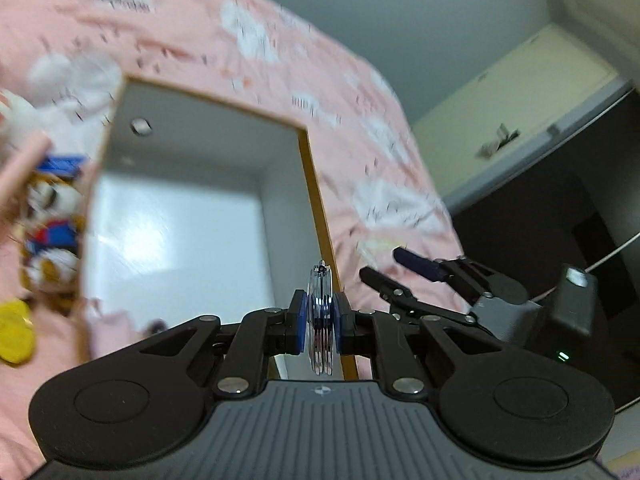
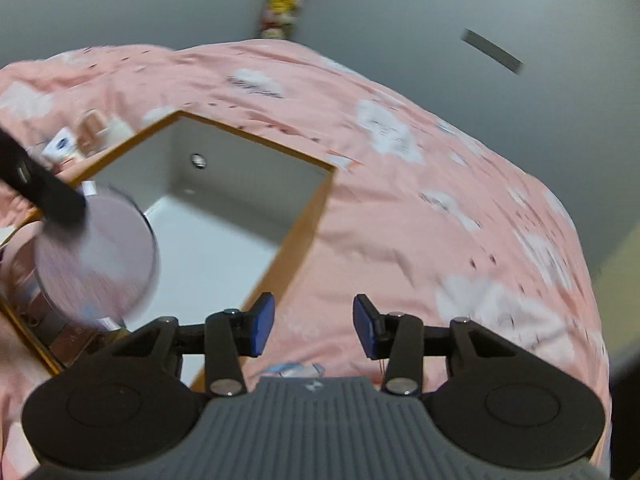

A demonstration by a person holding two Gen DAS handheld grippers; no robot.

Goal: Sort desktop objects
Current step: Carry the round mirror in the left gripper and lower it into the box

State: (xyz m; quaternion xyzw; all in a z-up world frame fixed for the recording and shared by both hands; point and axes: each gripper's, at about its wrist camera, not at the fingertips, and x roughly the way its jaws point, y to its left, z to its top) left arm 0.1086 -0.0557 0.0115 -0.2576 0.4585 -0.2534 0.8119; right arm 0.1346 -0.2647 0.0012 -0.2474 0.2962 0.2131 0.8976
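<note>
My left gripper (image 1: 320,309) is shut on a round clear disc with a chrome rim (image 1: 320,280), seen edge-on between the blue pads. In the right wrist view the same disc (image 2: 96,256) faces the camera, blurred, over the near left corner of an open box, with one black finger (image 2: 48,192) of the left gripper across its top. The box (image 1: 316,200) has a white inside and a wooden rim (image 2: 308,212) and lies on pink bedding. My right gripper (image 2: 314,326) is open over the bedding with nothing between its pads. It also shows at the right (image 1: 380,263), beside the box.
Pink bedding with white clouds (image 2: 400,200) surrounds the box. A plush toy (image 1: 52,224) and a yellow object (image 1: 14,332) lie left of the box. A small white tube with a blue mark (image 2: 60,146) lies behind it. Dark furniture (image 1: 560,200) stands at the right.
</note>
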